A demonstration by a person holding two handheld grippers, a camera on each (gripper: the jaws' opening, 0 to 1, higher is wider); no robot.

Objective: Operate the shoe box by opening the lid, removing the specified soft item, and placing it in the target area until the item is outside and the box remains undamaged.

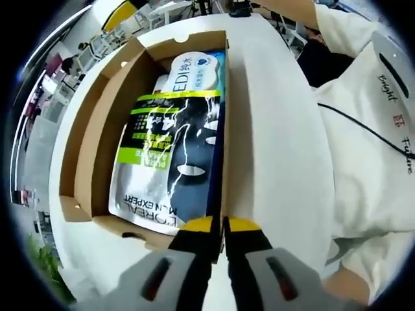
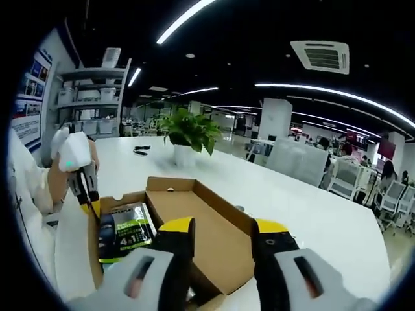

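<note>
the shoe box [image 1: 97, 155] lies open on the white bench [image 1: 272, 129], its lid [image 2: 201, 227] folded flat to one side. the soft item, a dark pouch [image 1: 172, 162] with a lime-green band, still lies flat inside, with a paler pack [image 1: 191, 71] under its far end.

the left hand-held gripper [image 1: 219, 228] has its jaws together at the box's near wall, seemingly pinching the cardboard edge, though the contact itself is hard to make out. the right hand-held gripper [image 2: 217, 236] hangs above the lid with its jaws apart, holding nothing.

a hard pull on that thin wall could crease or tear it, or drag the whole box along the bench. the glossy pouch may slip from a shallow pinch, and the pack beneath could come out with it.

readable print: "l'oreal men expert" and "pure" on the pouch, "4 in 1" in the right gripper view, "edi" on the paler pack, and "bright future" on the person's white shirt [image 1: 376, 162].
</note>
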